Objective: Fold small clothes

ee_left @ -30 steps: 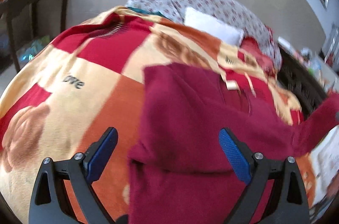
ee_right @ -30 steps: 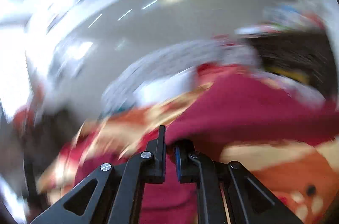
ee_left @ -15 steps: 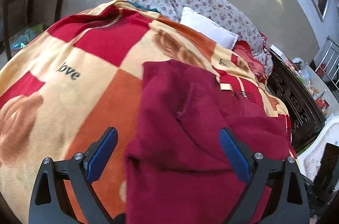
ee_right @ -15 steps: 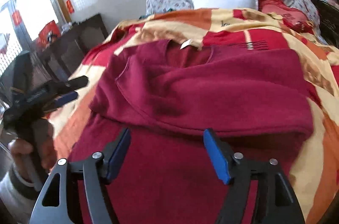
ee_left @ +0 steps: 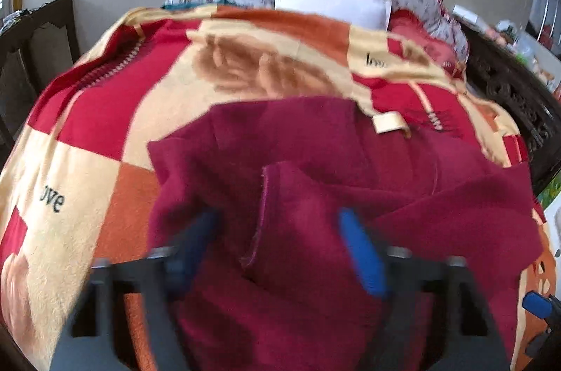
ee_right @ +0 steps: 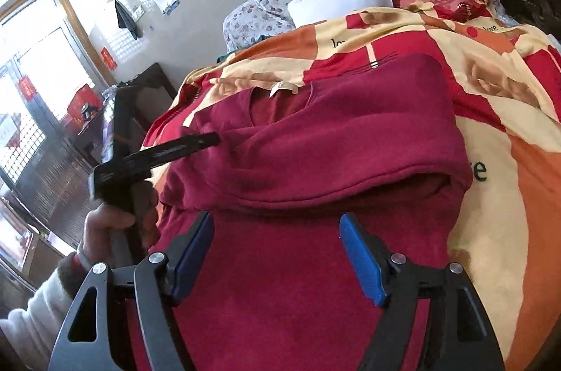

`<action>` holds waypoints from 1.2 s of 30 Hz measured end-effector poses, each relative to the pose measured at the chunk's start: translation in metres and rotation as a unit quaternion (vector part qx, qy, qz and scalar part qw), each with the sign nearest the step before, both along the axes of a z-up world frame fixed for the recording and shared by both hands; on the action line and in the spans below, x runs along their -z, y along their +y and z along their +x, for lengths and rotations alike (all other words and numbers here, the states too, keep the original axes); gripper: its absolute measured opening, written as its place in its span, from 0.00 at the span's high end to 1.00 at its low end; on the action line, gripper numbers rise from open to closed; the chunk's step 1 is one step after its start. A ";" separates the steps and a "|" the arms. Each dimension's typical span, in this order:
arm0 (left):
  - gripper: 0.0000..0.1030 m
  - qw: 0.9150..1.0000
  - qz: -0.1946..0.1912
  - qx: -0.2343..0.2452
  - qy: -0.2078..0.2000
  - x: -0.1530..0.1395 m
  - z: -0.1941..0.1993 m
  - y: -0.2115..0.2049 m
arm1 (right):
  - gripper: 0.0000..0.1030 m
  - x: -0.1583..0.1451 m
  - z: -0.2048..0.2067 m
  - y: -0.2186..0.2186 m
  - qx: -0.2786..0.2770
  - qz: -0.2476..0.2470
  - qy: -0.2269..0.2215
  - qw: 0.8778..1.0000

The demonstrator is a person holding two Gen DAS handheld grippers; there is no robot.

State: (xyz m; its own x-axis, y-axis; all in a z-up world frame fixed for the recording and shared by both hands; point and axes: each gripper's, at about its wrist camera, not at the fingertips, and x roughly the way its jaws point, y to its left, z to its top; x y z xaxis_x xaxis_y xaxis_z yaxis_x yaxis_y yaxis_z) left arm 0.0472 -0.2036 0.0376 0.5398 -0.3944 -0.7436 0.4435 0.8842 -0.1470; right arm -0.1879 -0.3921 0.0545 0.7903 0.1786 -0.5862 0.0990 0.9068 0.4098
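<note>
The maroon sweatshirt (ee_right: pixel 315 146) lies on the bed's patchwork blanket (ee_right: pixel 508 132), one sleeve folded across its chest; that loose fold could slip and bunch if tugged. The left hand-held gripper (ee_left: pixel 277 251) has just been closing around the sleeve cuff (ee_left: pixel 280 213), not yet pinching; the right hand-held gripper (ee_right: pixel 277 251) has just opened and stands wide and empty.

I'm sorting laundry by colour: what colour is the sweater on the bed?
Dark red, a solid maroon sweater, clearest in the right wrist view.
</note>
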 end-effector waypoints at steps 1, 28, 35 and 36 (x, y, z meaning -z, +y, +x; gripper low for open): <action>0.81 1.000 -0.005 0.010 0.010 0.002 0.000 -0.002 | 0.23 -0.001 -0.001 0.000 0.002 -0.005 -0.001 1.000; 0.98 0.999 -0.027 -0.022 -0.017 -0.004 -0.027 0.071 | 0.63 0.034 0.019 -0.049 0.113 -0.212 0.144 0.960; 0.98 0.999 -0.034 -0.020 -0.016 -0.006 -0.025 0.066 | 0.46 -0.004 -0.002 -0.080 0.125 -0.111 0.068 0.984; 0.98 0.999 -0.033 -0.021 -0.016 -0.006 -0.025 0.067 | 0.30 -0.011 0.001 -0.082 0.131 -0.102 0.052 0.985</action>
